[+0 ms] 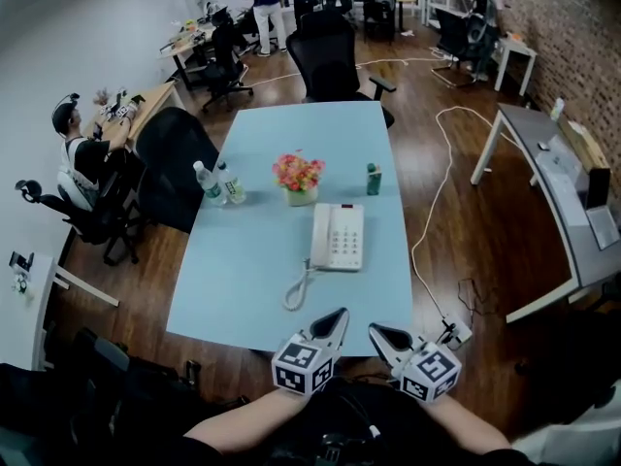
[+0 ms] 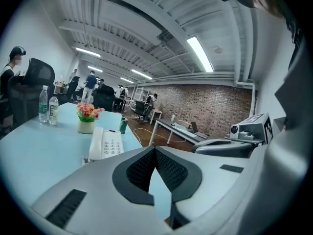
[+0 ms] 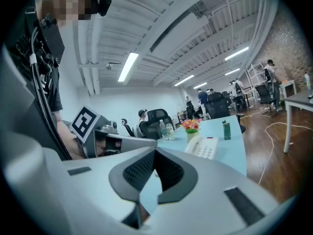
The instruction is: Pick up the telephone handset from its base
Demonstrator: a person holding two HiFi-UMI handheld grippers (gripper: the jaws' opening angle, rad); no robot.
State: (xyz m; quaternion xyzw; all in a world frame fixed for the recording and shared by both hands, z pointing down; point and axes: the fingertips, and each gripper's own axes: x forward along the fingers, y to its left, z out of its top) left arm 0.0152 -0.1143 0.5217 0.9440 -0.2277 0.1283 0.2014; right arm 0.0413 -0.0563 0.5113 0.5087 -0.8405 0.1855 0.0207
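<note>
Blue table (image 1: 247,289), telephone (image 1: 337,236) well inside edge, left claw (image 1: 341,314) and right claw (image 1: 375,329) closed

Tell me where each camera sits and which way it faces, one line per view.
Head view: on the head, looking steeply down at the table and telephone; forearms, left gripper and right gripper show.
Left gripper view: rides that gripper, facing along the table; shut jaws show.
Right gripper view: likewise, shut jaws show.
Shared: telephone and flowers in all.

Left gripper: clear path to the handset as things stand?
Probably yes. Only bare table and the coiled cord lie between the left gripper and the handset. Its jaws are shut and must open first.
</note>
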